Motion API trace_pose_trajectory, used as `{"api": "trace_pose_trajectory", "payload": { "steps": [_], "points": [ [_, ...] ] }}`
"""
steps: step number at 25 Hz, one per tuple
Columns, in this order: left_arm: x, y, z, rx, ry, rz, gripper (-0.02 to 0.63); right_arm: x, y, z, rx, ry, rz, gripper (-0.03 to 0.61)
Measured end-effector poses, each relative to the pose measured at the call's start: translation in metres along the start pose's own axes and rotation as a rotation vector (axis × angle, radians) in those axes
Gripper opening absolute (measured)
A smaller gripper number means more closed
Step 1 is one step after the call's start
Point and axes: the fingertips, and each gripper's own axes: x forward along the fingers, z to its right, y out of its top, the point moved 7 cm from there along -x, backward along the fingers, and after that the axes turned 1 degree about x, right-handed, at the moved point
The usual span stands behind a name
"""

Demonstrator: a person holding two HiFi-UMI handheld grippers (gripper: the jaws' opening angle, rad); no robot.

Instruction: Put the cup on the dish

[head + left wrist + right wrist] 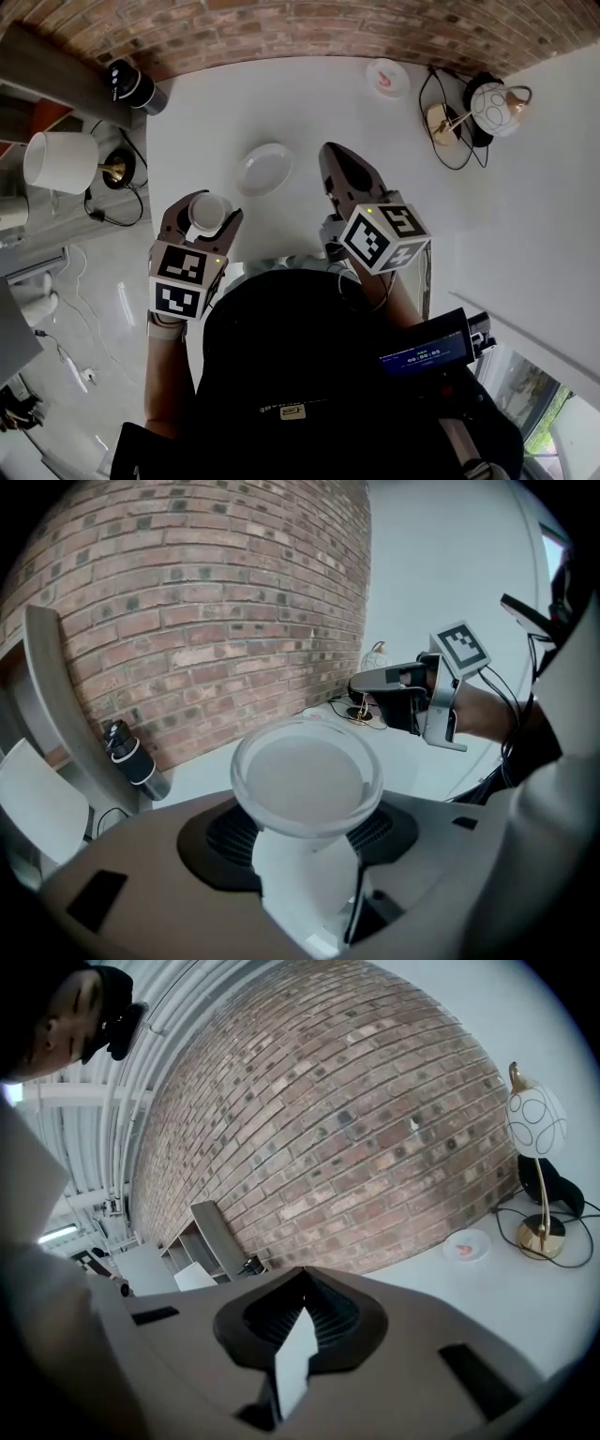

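Note:
A white cup (208,214) sits upright between the jaws of my left gripper (206,201), which is shut on it and held over the near left part of the white table (309,103). In the left gripper view the cup (307,780) fills the middle, its empty mouth facing the camera, with the jaws pressed on its sides. The white dish (264,169) lies empty on the table, just beyond and to the right of the cup. My right gripper (345,172) hovers right of the dish, shut with nothing in it; the right gripper view shows its jaws (298,1335) together.
A small saucer (386,77) with something pink lies at the table's far edge by the brick wall. A globe lamp (494,105) with cables stands far right. A black bottle (131,84) and a white lampshade (61,161) are off to the left.

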Motion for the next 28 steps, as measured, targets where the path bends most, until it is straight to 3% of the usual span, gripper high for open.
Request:
{"api": "trace_pose_trajectory", "payload": {
  "steps": [11, 23, 28],
  "points": [
    [0.047, 0.022, -0.008, 0.097, -0.12, -0.007, 0.261, -0.019, 0.009, 0.007, 0.04, -0.099, 0.045, 0.005],
    [0.106, 0.02, -0.01, 0.124, -0.229, -0.039, 0.261, -0.048, 0.01, 0.017, 0.047, -0.229, 0.072, 0.005],
    [0.127, 0.015, -0.013, 0.138, -0.24, -0.045, 0.261, -0.057, 0.004, 0.017, 0.059, -0.271, 0.079, 0.005]
  ]
}}
